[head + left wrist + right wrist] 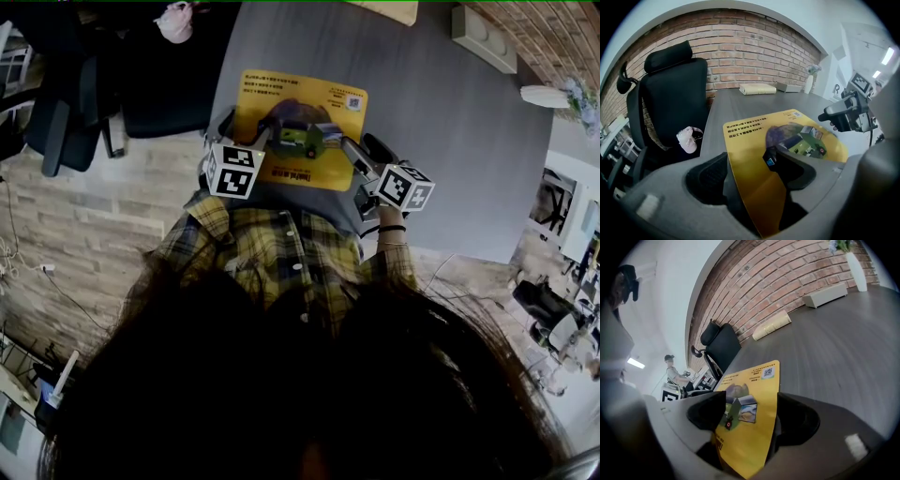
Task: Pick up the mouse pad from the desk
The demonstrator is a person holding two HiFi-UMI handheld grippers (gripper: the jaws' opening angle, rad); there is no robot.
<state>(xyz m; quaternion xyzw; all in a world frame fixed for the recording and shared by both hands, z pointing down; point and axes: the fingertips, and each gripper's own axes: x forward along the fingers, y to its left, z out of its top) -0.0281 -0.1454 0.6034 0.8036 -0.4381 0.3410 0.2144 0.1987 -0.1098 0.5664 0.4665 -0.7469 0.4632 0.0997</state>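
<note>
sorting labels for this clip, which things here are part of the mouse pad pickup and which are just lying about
In the job: mouse pad; left gripper and right gripper, jaws of both shut on its edges; desk.

Lying about: book, vase, white box, office chair, pink item.

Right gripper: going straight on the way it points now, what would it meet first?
The right gripper clamps the mouse pad; beyond it, likely just bare desk, depth unclear.
</note>
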